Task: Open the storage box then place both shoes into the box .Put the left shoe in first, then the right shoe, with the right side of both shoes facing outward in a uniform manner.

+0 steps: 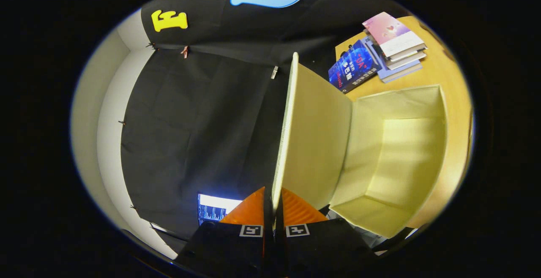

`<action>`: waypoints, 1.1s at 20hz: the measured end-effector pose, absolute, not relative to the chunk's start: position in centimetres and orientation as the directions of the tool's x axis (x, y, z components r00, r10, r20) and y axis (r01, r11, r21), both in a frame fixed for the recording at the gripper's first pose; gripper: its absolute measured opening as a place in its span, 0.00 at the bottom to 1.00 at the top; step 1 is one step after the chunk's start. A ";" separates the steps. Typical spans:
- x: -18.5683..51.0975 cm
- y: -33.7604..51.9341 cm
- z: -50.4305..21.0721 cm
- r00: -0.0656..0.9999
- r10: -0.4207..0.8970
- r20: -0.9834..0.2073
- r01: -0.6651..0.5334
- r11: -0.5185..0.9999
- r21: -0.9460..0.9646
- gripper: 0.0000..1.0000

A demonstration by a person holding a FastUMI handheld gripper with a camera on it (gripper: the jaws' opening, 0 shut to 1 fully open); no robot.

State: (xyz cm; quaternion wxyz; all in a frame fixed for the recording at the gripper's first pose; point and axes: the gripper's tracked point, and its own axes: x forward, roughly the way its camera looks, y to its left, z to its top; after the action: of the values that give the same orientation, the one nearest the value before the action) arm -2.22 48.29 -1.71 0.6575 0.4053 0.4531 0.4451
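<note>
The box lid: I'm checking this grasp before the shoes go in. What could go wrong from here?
1. The gripper pinches only the thin edge of the lid, jaws closed on it; the hold looks slight, so the lid might slip out and fall shut over the open storage box.
2. Pulling the lid further may drag or tip the light, empty box on the table.
3. A sliding box could bump the stacked books beyond it.

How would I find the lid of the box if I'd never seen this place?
Look at the wooden table with the books. In front of them lies the open pale box. The lid is its thin flap, swung open and pinched by the gripper.
</note>
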 end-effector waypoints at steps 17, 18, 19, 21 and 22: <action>1.4 56.7 -7.9 0.310 0.882 -0.355 -0.309 0.447 0.840 0.93; 1.8 54.9 -8.3 0.338 0.863 -0.375 -0.322 0.480 0.816 0.94; 2.0 52.5 -8.8 0.372 0.838 -0.400 -0.336 0.523 0.783 0.97; 2.6 47.5 -9.5 0.449 0.782 -0.431 -0.348 0.598 0.722 0.98; 2.8 44.6 -9.6 0.489 0.752 -0.443 -0.344 0.632 0.694 0.98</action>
State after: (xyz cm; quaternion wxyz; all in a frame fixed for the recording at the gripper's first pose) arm 2.79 44.57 -9.59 0.8200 0.2686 0.3794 0.3341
